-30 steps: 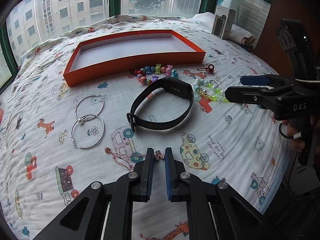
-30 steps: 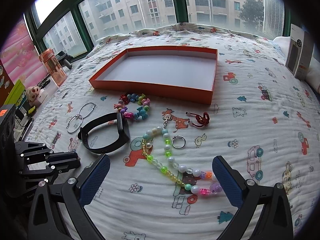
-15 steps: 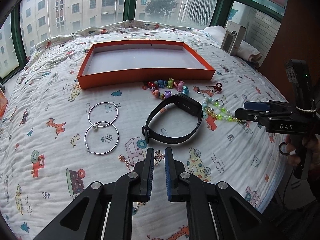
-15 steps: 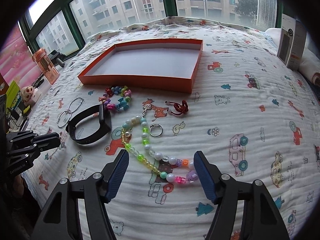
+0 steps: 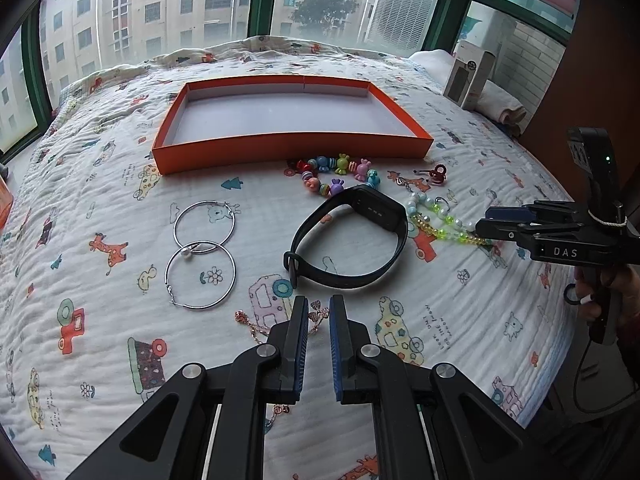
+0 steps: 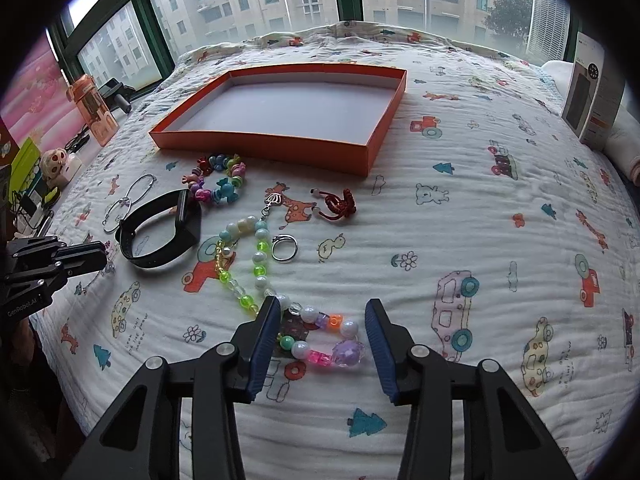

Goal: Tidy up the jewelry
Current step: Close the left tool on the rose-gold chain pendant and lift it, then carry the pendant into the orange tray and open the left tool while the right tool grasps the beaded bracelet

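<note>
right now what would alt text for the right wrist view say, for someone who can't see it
The open right gripper straddles the near end of a pastel beaded strand on a cartoon-print quilt. Beyond lie a silver ring, a black watch band, a candy-bead bracelet, a red knotted cord and an empty orange tray.

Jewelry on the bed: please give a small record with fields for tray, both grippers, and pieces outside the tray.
tray: orange tray, nothing inside
left gripper: narrowly open around rose-gold chain
right gripper: open, straddling beaded strand
outside the tray: hoop earrings, black band, candy-bead bracelet, silver ring, red knot
</note>
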`<state>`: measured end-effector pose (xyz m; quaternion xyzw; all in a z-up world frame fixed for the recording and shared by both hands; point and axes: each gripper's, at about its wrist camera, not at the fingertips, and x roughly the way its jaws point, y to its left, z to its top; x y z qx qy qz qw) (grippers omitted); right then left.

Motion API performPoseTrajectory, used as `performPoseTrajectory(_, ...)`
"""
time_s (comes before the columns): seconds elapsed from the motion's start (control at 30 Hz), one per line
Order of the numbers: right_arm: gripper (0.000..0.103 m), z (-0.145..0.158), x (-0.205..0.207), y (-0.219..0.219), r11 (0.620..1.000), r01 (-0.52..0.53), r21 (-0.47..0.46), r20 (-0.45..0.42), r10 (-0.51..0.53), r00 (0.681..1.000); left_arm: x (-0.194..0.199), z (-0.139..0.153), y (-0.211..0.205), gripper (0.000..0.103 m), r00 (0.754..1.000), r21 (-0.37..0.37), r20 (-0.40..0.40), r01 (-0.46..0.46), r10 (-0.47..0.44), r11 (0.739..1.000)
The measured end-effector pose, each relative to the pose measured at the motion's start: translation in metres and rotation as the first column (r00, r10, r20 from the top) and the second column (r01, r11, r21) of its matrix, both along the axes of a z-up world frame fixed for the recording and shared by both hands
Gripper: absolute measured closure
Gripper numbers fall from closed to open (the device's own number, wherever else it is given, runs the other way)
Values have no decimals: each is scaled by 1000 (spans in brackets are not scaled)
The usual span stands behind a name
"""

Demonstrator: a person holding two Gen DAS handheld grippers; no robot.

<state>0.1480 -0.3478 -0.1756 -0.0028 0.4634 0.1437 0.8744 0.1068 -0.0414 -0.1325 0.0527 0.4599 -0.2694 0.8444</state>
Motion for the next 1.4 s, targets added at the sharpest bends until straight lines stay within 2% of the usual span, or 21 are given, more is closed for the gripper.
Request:
performPoseTrajectory(0.13,73,2,-3,-3,999,-2,34,-12,2,1000,-1,0,-3,92,1000,5,2,6,-6,1000)
performPoseTrajectory(0.33,78,0,-5,-5,1000,-4,-1,-10,4,1000,-2,2,-1,92,1000,2,6,-5,5,1000)
performPoseTrajectory(0.6,79,-1,-9,6,995,-87,-55,7,88,996,-4,7,2,92,1000,-3,13,-28,28,1000)
performPoseTrajectory(0.7,85,-1,-14,11,991,-104,-87,11,105,994,-6,9,3,92,999,-3,18,-34,34,999)
performPoseTrajectory(0.83,86,0,-16,10,993,-83,-78,12,85,996,-9,13,5,92,999,-8,27,-42,42,999)
performPoseTrajectory(0.87,91,1,-17,10,995,-78,-69,13,79,997,-10,14,5,92,999,-9,30,-45,46,999)
performPoseTrajectory(0.9,91,3,-18,10,996,-75,-54,13,75,997,-11,16,6,92,998,-12,32,-49,49,999)
performPoseTrajectory(1.17,91,38,-28,20,997,-70,25,107,67,992,-16,46,19,92,992,-44,103,-70,75,997)
performPoseTrajectory(1.4,91,82,-21,21,994,-78,78,203,61,977,-9,92,28,92,978,-78,191,-71,84,994)
